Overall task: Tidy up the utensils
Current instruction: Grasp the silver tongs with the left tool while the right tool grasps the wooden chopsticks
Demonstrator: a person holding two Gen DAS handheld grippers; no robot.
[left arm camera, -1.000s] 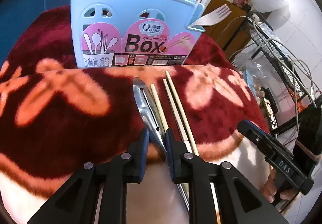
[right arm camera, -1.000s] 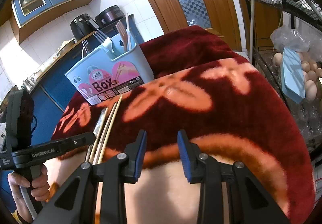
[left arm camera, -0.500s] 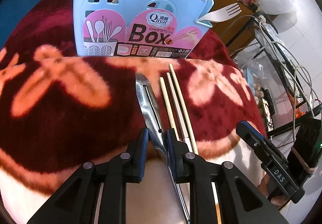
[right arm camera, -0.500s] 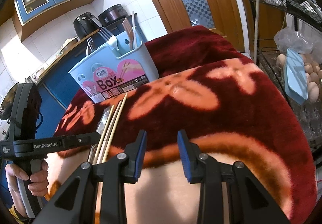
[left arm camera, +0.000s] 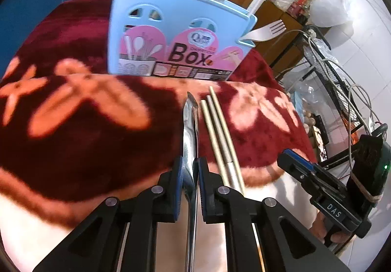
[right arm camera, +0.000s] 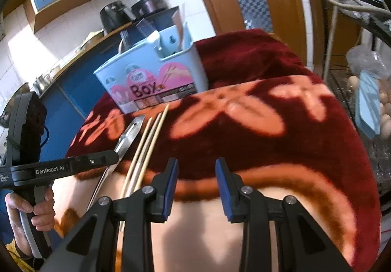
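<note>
The left tool is clamping a metal utensil, probably tongs or a peeler, which I cannot tell. It is gripping it near the middle, with the head pointing toward the box and the handle running back under the tool. The utensil is lying or just rising from the blanket on the bench, well short of the box. The right tool is hanging with its fingers apart, holding nothing, just beside the chopsticks.

What could go wrong, in my judgement: the metal is smooth and the grip is narrow, so the utensil may be turning or slipping between the fingers when it is lifted, because the long handle is pulling down behind. The box is light plastic and already holding things, so pushing the utensil against its rim or against the fork may tip it on the soft blanket. The chopsticks are lying close to the utensil, so a sideways move may drag them.

Count: one metal utensil in the left tool, three chopsticks on the blanket, one box, one fork sticking out of its side pocket, and some more handles inside that I cannot count.
</note>
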